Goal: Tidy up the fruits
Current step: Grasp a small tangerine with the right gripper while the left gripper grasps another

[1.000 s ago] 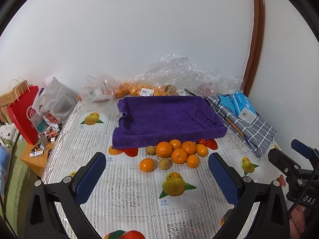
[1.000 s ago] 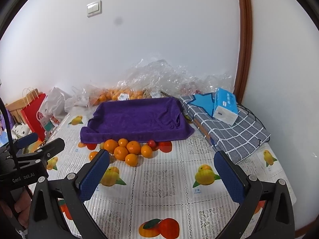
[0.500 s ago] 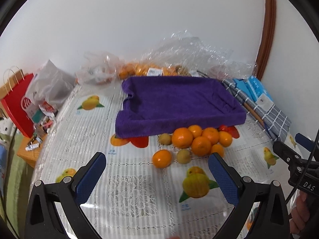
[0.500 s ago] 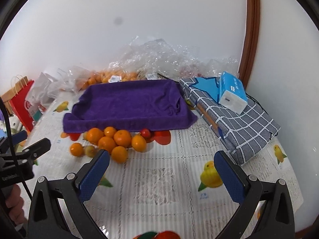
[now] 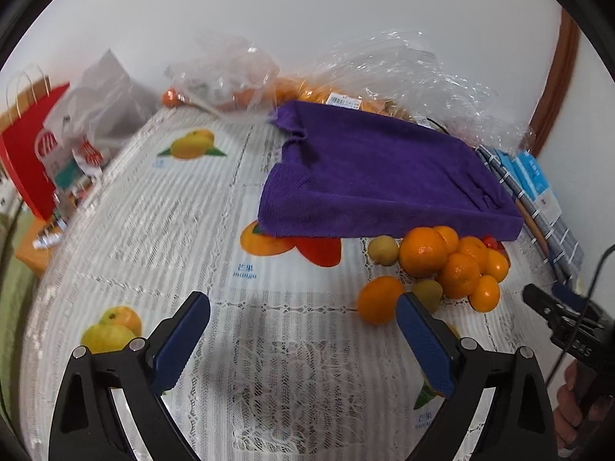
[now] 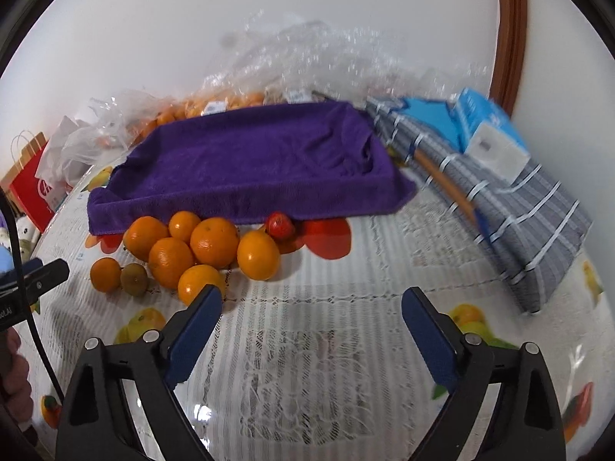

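Observation:
A pile of oranges [image 5: 423, 251] [image 6: 213, 242] lies on the fruit-print tablecloth against the front edge of a purple towel-covered tray [image 5: 384, 176] [image 6: 253, 157]. One orange [image 5: 378, 299] [image 6: 104, 274] sits apart, beside a small greenish-brown fruit [image 5: 428, 294] [image 6: 133, 278]. Another pale fruit [image 5: 382, 249] rests by the tray, and a red fruit [image 6: 280, 224] at the pile's right end. My left gripper [image 5: 303, 303] hovers left of the pile, its jaws wide and closing with nothing between them. My right gripper [image 6: 313, 294] hovers right of the pile, also closing on nothing.
Clear plastic bags [image 5: 230, 73] [image 6: 215, 105] holding more oranges line the wall behind the tray. A red paper bag [image 5: 27, 146] stands off the left edge. A grey checked cloth [image 6: 499, 199] with a blue tissue pack [image 6: 488, 134] lies to the right.
Both grippers have come down and forward toward the table, so the fruit pile and tray loom larger. Their jaws stand slightly narrower than before.

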